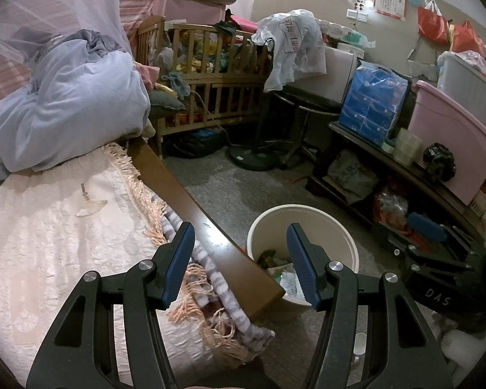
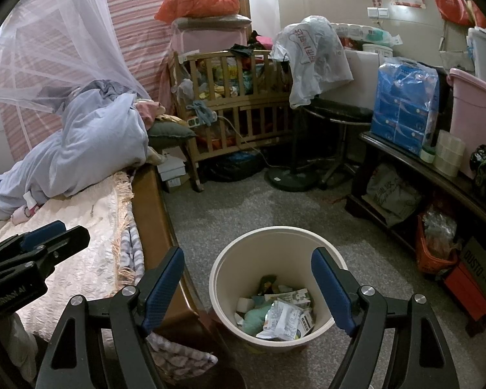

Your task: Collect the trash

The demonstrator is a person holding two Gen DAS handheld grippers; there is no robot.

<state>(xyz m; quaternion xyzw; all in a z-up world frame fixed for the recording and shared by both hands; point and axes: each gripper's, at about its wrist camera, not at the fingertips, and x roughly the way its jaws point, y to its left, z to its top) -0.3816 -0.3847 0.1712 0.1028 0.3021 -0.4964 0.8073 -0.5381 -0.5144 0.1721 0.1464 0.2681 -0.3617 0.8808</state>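
Hovering over bed edge w/ left gripper [image 1: 239, 253], jaws spread, nothing between pads. Pointing down toward wooden bed rail [image 1: 191, 201] and bin [image 1: 346, 243] beyond it. Right gripper [image 2: 248, 278] hanging right above bin [image 2: 223, 272], jaws spread wide, empty too. Bin standing on grey floor [image 2: 243, 201] just beside bed rail, holding trash [image 2: 282, 314]: crumpled wrappers, a small carton, a greenish wad, all lying at the bottom. Left gripper also showing in right view at left edge [image 2: 45, 236], over the quilt [image 2: 81, 259]. Lying on quilt in left view: a small pale scrap w/ a stem [image 1: 89, 206], well apart from both grippers; can't tell what it is. Blue duvet [image 1: 64, 103] bunched at head of bed, crib [image 1: 210, 81] behind it. Low shelf [image 1: 388, 159] running along right side, blue tissue pack [image 1: 372, 103] and pink tub [image 1: 450, 136] sitting on top.
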